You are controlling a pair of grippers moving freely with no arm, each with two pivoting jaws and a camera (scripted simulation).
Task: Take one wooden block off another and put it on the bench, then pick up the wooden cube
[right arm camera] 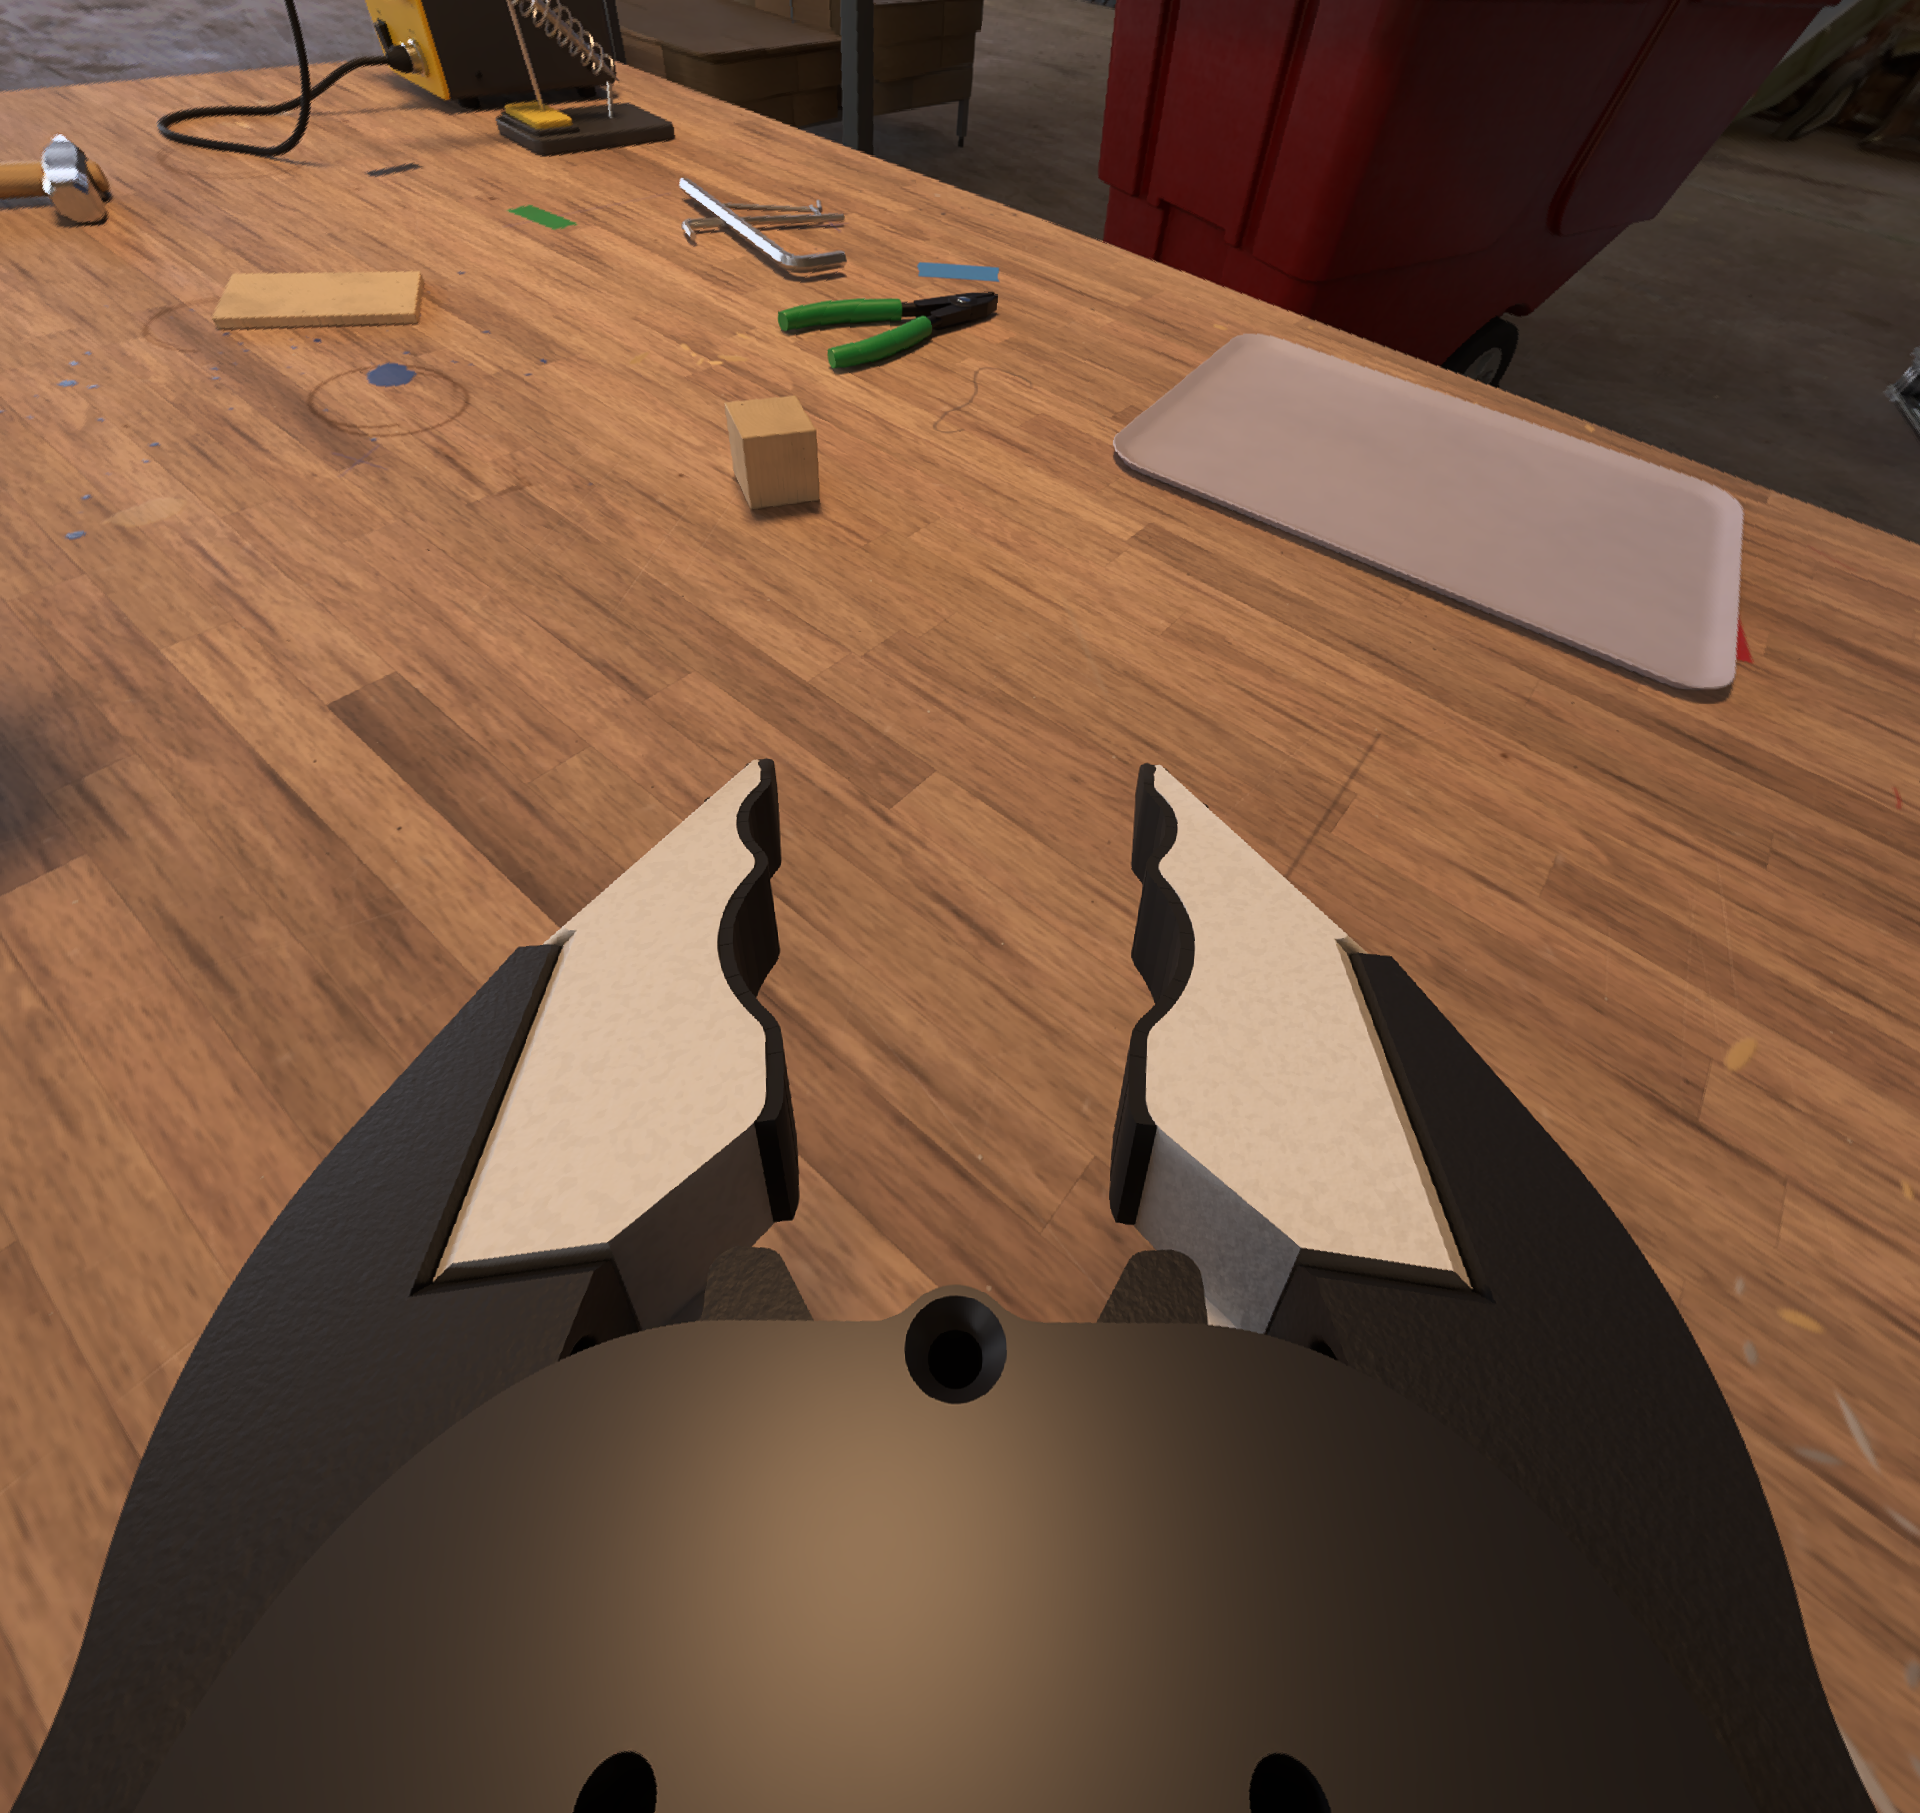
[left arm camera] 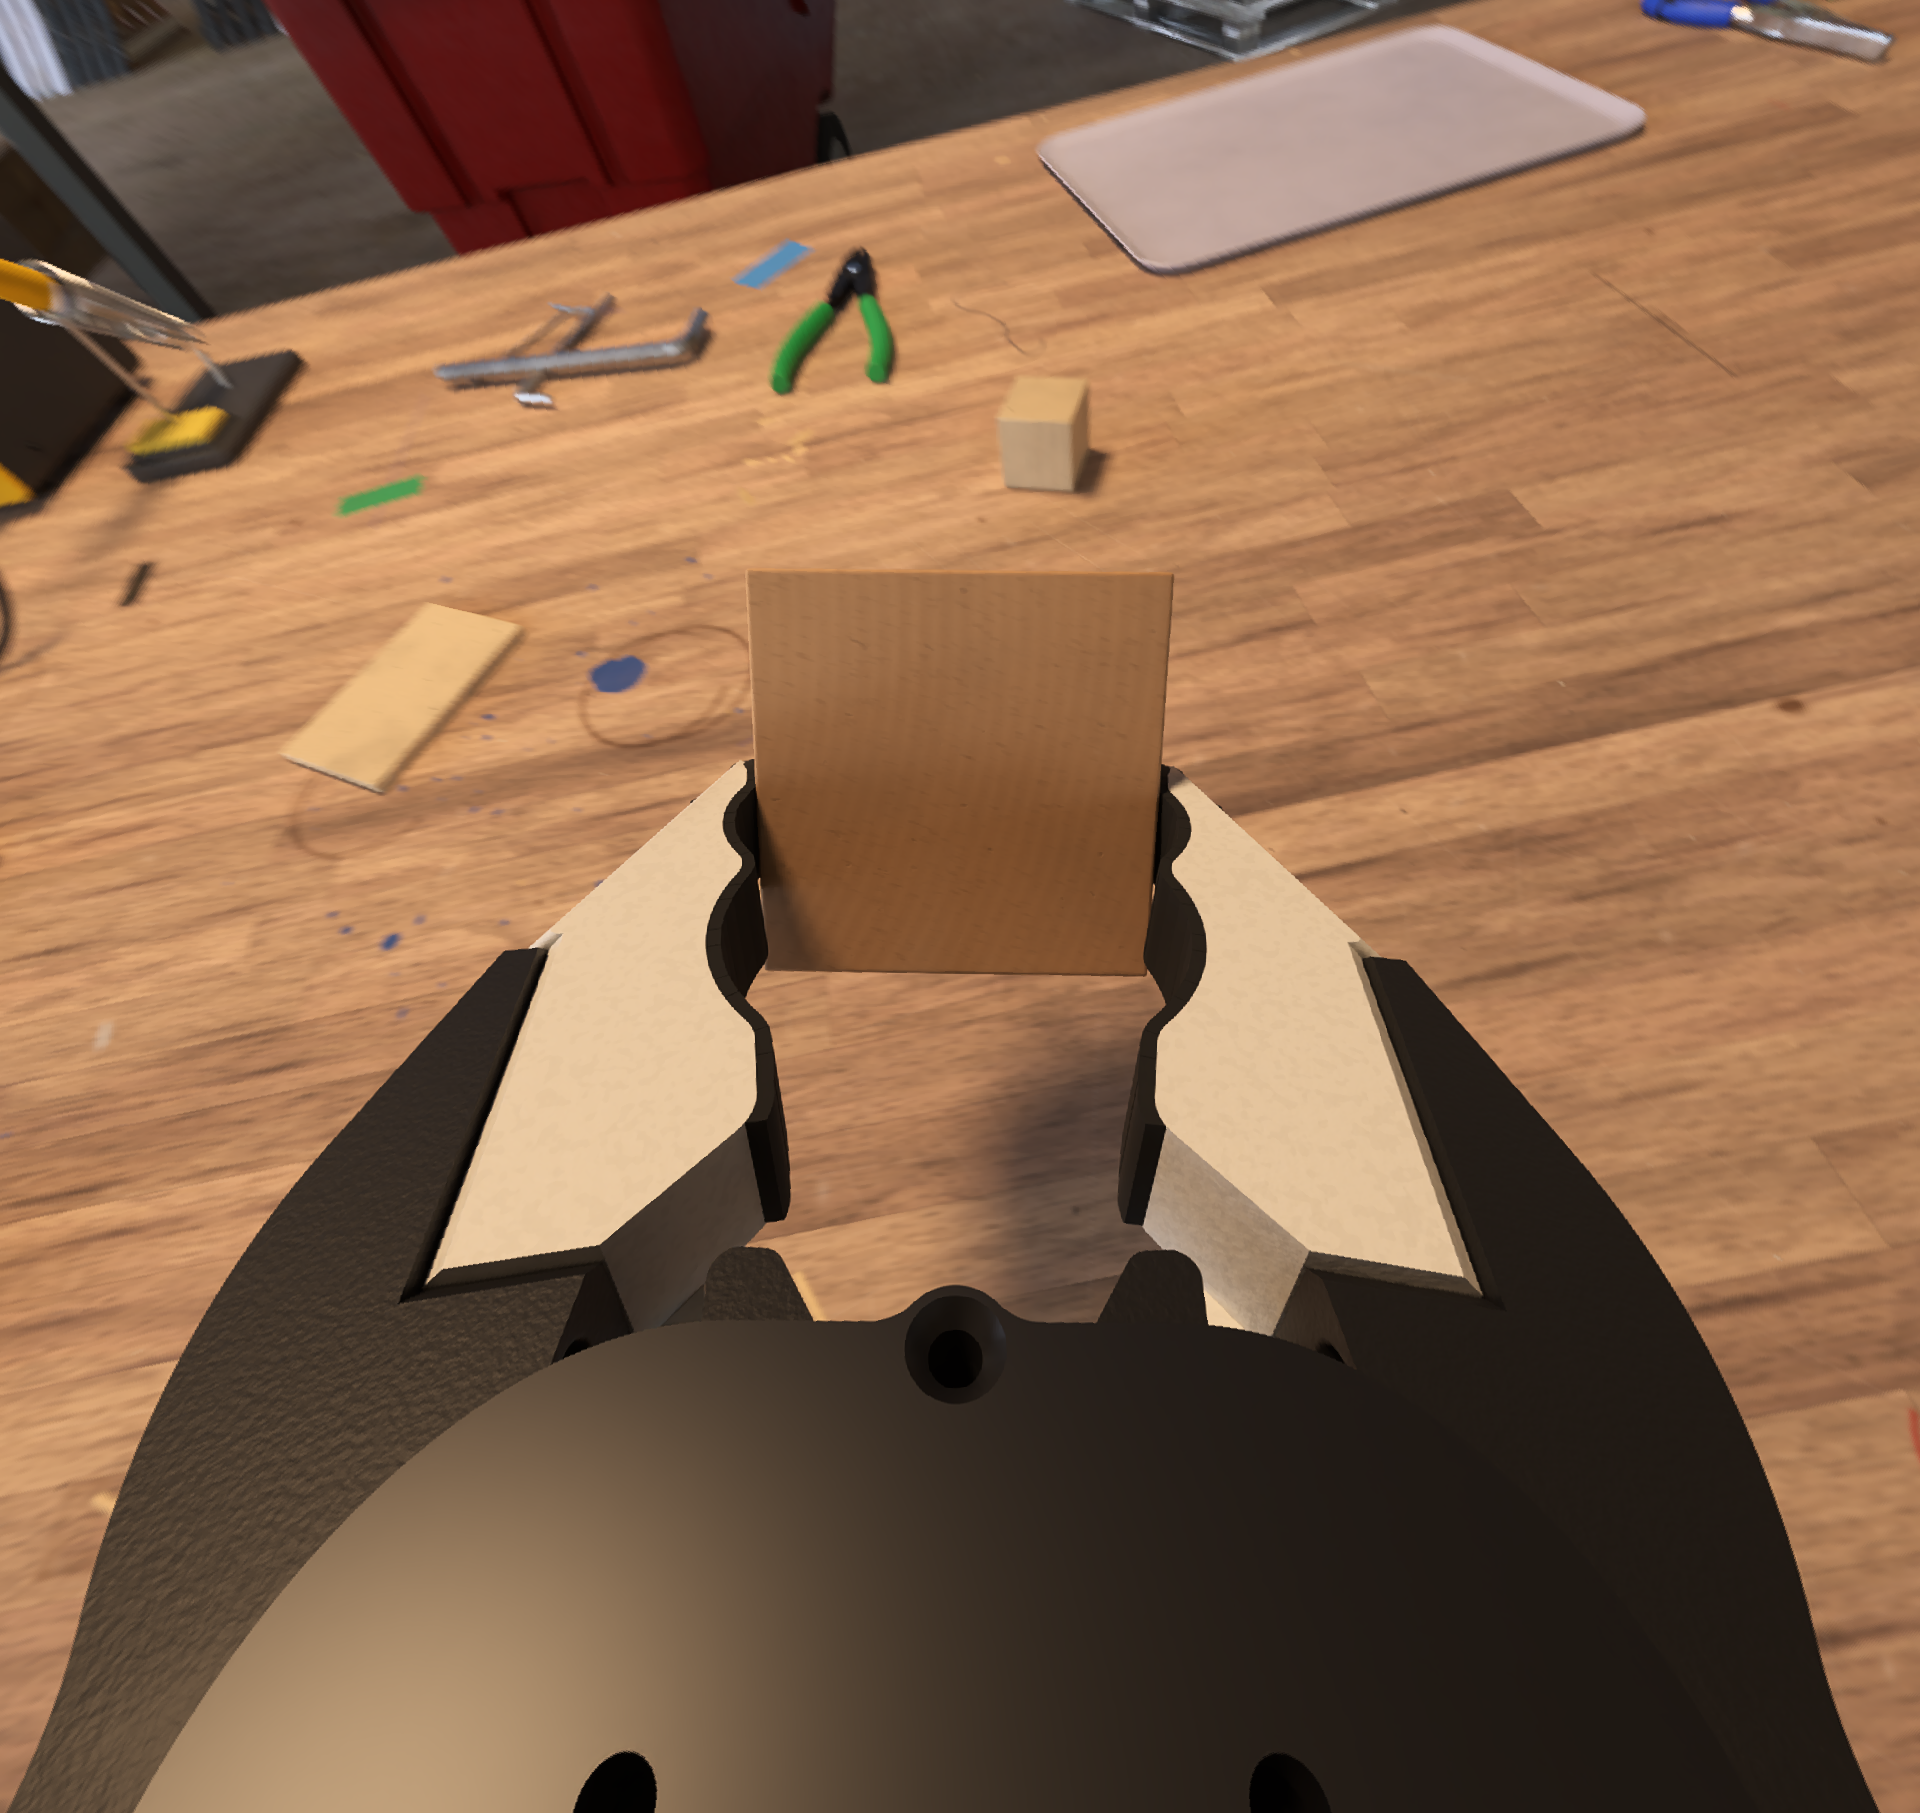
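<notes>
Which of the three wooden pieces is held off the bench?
The square wooden block, clamped between the left gripper fingers. The thin flat block and the small cube both lie on the bench.

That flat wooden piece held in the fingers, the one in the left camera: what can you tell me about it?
The wooden block is a thin, square-looking slab of smooth, warm brown wood with fine grain and sharp, clean edges. The left gripper holds it, its two pale fingers pressing the slab's opposite side edges, so it sits above the bench with one broad face toward the camera. Nothing else touches it. Its far side is hidden, and it does not appear in the right wrist view.
</notes>
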